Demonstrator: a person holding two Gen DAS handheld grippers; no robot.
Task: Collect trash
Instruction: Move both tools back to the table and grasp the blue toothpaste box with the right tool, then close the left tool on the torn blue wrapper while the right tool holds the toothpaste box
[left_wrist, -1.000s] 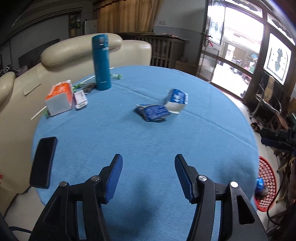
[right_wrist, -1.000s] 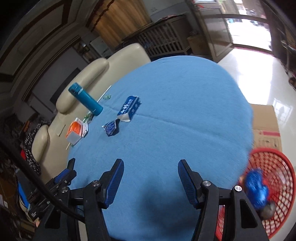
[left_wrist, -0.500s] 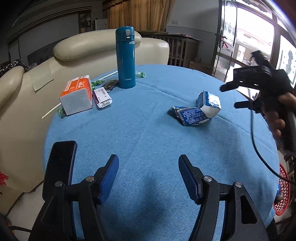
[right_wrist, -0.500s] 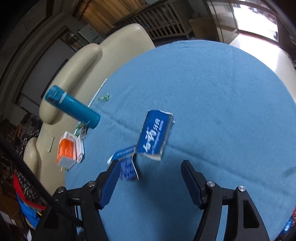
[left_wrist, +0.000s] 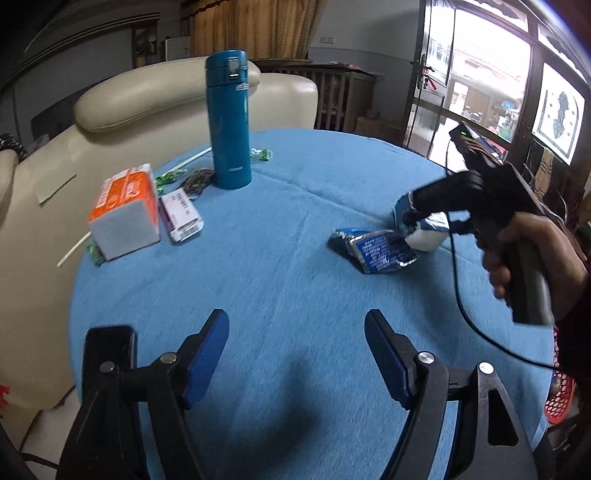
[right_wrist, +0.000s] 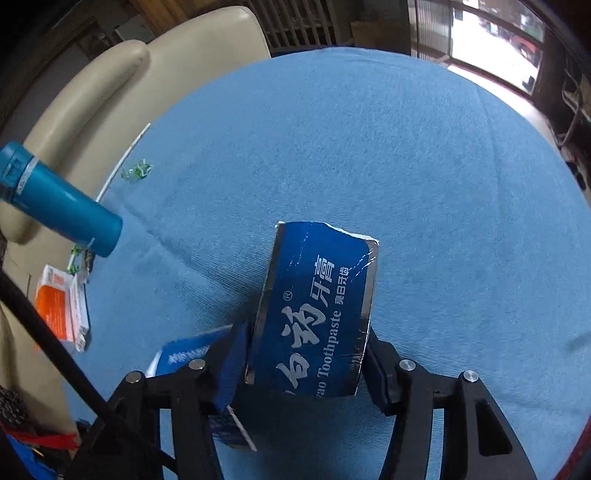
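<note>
A torn blue toothpaste box (right_wrist: 314, 302) lies on the blue-clothed round table (right_wrist: 369, 147), and my right gripper (right_wrist: 304, 332) is closing on it, both pads against its sides. In the left wrist view that gripper (left_wrist: 410, 214), held by a person's hand, points steeply down onto the box (left_wrist: 424, 229) at the table's right. A second crumpled blue box piece (left_wrist: 376, 249) lies just beside it, touching it. My left gripper (left_wrist: 295, 321) hovers over the near part of the table (left_wrist: 277, 258); its jaws are opening with nothing between them.
A teal flask (left_wrist: 229, 122) stands at the far left, with green candy wrappers (left_wrist: 260, 154) beside it. Nearer are an orange tissue pack (left_wrist: 125, 214) and a white labelled packet (left_wrist: 183, 214). A black phone (left_wrist: 107, 347) lies at the near left edge. A red basket (left_wrist: 559, 398) sits on the floor right.
My right gripper swung in from the table's right edge, came down over the toothpaste box and narrowed around it. My left gripper advanced over the table and its jaws widened.
</note>
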